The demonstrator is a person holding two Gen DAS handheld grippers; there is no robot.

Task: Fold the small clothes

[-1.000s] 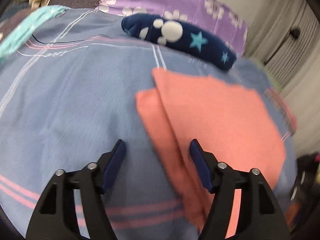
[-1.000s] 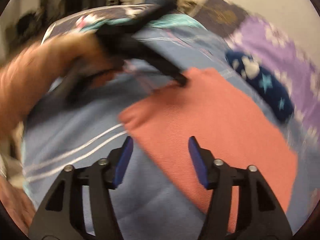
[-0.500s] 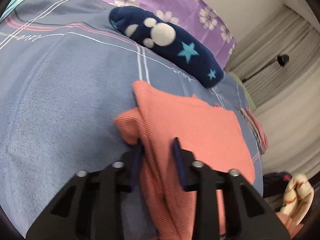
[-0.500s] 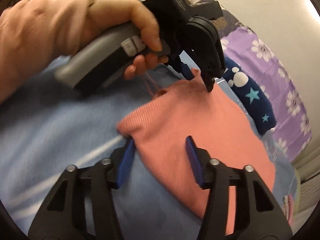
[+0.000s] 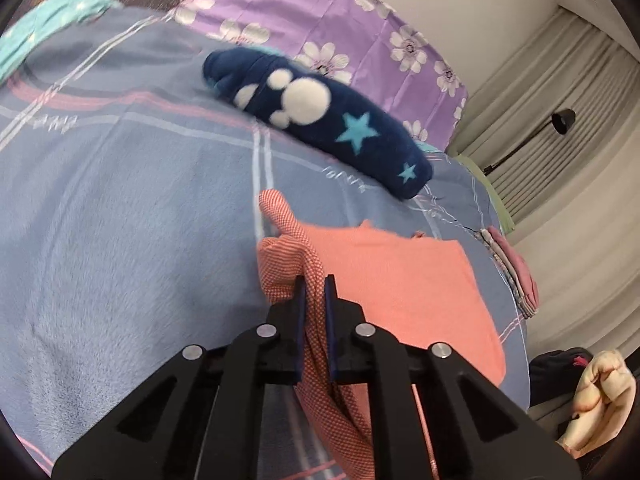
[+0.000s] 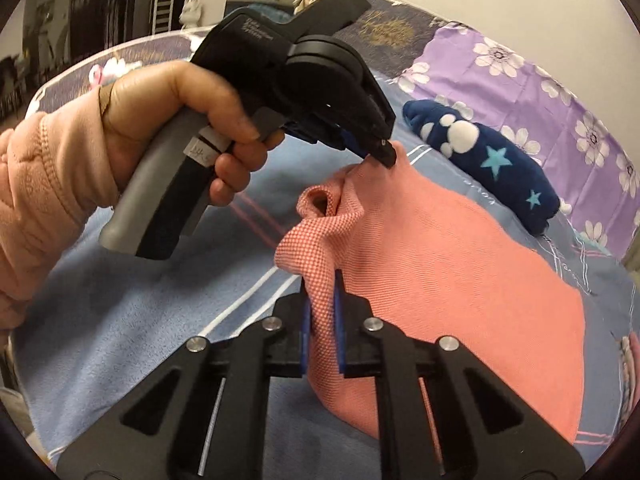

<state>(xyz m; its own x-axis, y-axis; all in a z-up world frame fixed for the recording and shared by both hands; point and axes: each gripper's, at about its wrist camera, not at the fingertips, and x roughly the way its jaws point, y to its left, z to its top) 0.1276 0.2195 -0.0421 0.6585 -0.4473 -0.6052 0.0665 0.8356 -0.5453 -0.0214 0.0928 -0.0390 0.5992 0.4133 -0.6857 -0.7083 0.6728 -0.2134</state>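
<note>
A salmon-pink garment (image 5: 404, 280) lies partly folded on a blue striped blanket (image 5: 120, 220). My left gripper (image 5: 315, 284) is shut on the garment's bunched left edge and lifts it a little. In the right wrist view my right gripper (image 6: 322, 280) is shut on the near corner of the same garment (image 6: 460, 280). The left gripper (image 6: 380, 152), held in a hand, pinches the far corner there. The edge between the two grips sags in a fold.
A navy plush roll with white paw prints and stars (image 5: 320, 116) lies beyond the garment. A purple flowered pillow (image 5: 340, 20) is behind it. A small stack of folded clothes (image 5: 516, 280) sits at the blanket's right edge. Curtains (image 5: 560, 128) hang at the right.
Both grippers have closed on the garment's edge, from open a second ago. The gripped edge has risen off the blanket and bunched up.
</note>
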